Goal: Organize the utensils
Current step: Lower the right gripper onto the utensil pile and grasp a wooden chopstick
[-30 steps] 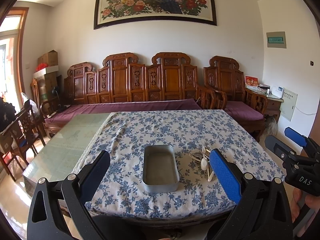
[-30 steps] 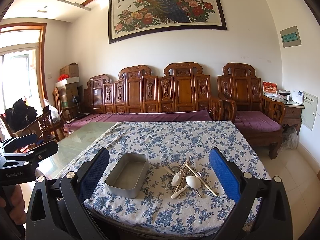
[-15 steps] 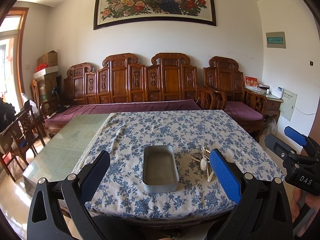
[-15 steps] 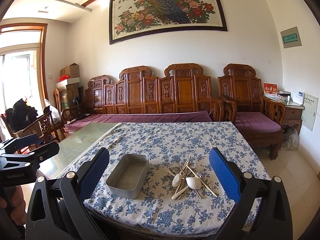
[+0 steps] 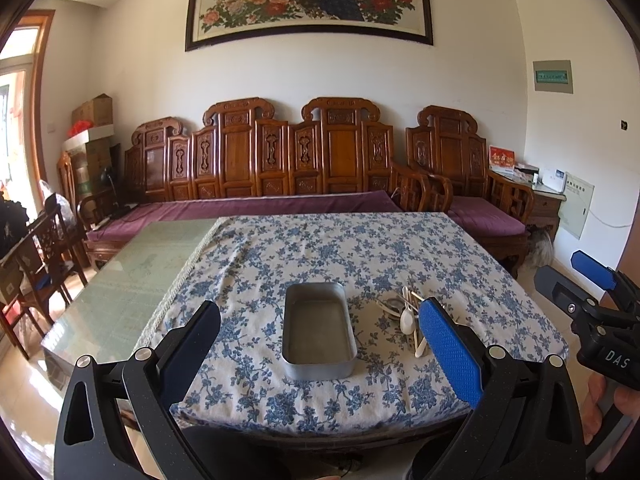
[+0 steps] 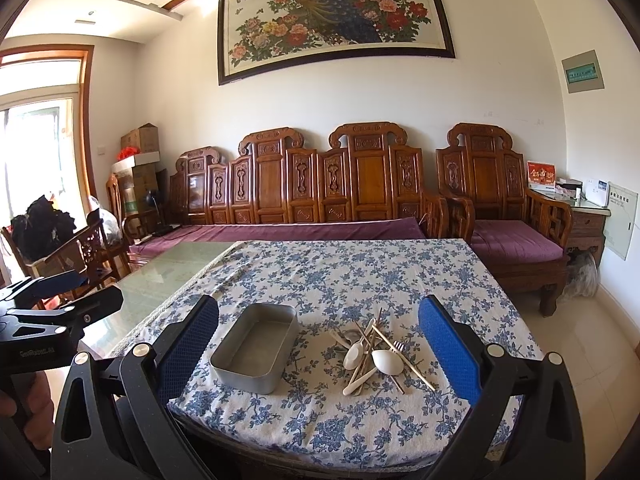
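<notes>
An empty grey metal tin sits near the front edge of the table. To its right lies a loose pile of utensils: white spoons, chopsticks and a fork, also seen in the left wrist view. My left gripper is open and empty, held in front of the table, facing the tin. My right gripper is open and empty, held in front of the table to the right; it also shows at the right edge of the left wrist view.
The table carries a blue floral cloth; its left part is bare green glass. A carved wooden bench with purple cushions stands behind it. Wooden chairs stand at the left.
Both grippers have drifted slightly; the view has barely shifted. Nothing on the table has moved.
</notes>
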Motion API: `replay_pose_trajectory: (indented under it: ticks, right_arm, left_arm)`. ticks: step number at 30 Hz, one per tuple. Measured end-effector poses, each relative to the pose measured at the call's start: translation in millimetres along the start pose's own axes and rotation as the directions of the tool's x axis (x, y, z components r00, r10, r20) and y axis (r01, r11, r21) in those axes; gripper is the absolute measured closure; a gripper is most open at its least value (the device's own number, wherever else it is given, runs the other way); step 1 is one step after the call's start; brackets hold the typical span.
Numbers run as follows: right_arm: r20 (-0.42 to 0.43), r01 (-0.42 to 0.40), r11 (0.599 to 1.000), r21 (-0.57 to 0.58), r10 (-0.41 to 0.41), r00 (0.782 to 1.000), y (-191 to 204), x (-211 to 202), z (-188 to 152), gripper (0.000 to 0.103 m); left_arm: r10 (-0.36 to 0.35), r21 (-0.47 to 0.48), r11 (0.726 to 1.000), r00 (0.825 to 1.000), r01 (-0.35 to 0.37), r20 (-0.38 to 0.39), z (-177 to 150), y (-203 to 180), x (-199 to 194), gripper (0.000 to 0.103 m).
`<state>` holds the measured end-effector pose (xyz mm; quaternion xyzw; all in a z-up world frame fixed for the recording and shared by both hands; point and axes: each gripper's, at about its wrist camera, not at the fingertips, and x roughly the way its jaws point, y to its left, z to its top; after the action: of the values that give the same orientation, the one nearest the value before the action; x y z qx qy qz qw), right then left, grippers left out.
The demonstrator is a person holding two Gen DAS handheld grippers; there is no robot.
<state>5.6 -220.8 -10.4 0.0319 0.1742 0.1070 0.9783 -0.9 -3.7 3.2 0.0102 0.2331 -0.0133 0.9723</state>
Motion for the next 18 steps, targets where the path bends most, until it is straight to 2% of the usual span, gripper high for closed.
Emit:
replay_pose_trajectory:
  ticks: [10, 18]
  right_arm:
    - [-0.065, -0.011, 1.000, -0.002, 0.011, 0.998, -16.1, 28.3, -22.3, 0.003]
    - [-0.142, 0.008, 1.000, -0.013, -0.009, 0.990, -41.3, 70.0, -39.6, 0.021]
  left_arm:
    - [-0.038, 0.009, 0.999, 0.994, 0.039, -0.100, -16.5, -1.7, 37.6, 0.007]
    - [-0.074, 0.058, 0.995, 0.986, 0.084, -0.149, -23.1, -13.6, 75.4, 0.007]
